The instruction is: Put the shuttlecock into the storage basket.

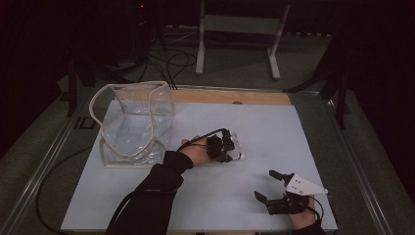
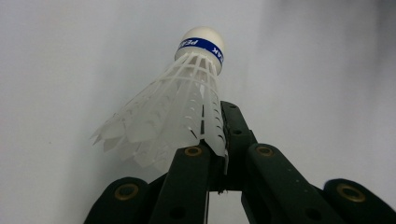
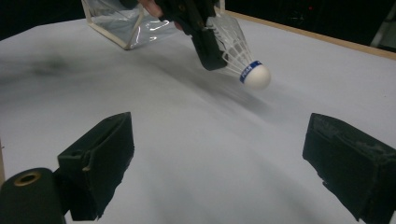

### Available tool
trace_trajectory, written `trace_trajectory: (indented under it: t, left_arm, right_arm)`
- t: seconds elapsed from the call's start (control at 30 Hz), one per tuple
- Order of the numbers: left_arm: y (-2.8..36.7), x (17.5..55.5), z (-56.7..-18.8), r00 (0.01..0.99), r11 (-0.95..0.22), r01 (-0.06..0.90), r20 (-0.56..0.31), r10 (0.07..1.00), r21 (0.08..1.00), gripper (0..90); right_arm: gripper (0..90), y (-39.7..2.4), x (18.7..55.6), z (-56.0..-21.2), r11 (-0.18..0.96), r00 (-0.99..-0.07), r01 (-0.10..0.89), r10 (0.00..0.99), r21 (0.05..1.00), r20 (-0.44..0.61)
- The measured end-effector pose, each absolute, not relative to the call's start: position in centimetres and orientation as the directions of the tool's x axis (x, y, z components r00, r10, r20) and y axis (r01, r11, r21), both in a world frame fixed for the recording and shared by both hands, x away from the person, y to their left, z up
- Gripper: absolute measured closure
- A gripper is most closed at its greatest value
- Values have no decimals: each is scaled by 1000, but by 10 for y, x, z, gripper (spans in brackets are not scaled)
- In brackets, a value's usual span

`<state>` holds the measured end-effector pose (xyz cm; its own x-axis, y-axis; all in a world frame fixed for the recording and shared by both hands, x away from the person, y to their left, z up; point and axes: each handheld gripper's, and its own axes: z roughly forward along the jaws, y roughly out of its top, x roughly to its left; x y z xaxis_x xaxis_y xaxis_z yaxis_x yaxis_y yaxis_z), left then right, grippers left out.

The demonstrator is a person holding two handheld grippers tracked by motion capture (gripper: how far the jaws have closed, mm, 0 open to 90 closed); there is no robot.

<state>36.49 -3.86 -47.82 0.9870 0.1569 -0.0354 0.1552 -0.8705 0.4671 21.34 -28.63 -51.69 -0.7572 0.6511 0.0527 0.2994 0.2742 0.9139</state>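
Observation:
A white plastic shuttlecock (image 2: 177,107) with a blue band and a white cork tip is pinched by its skirt in my left gripper (image 2: 224,135), which is shut on it. In the high view that left gripper (image 1: 230,147) hangs over the middle of the white board with the shuttlecock (image 1: 236,155) pointing right. The right gripper view shows the shuttlecock (image 3: 243,56) lifted off the board, cork end down and toward the camera. My right gripper (image 1: 268,185) rests near the board's front right, jaws wide apart with nothing between them; in its own view the right gripper (image 3: 219,158) stands open.
A clear plastic zip pouch (image 1: 133,122) with a beige rim stands open on the board's back left. The white board (image 1: 274,127) lies on a wooden table. A metal stand (image 1: 240,29) and cables sit on the floor behind.

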Motion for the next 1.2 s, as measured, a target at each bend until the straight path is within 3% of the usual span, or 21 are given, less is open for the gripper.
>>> trace_trajectory:
  t: [1.2]
  left_arm:
    - [-6,331,-410,996,-878,83,-21,83,471,900]
  right_arm:
    - [86,-284,214,-516,280,-755,298,654,912,46]
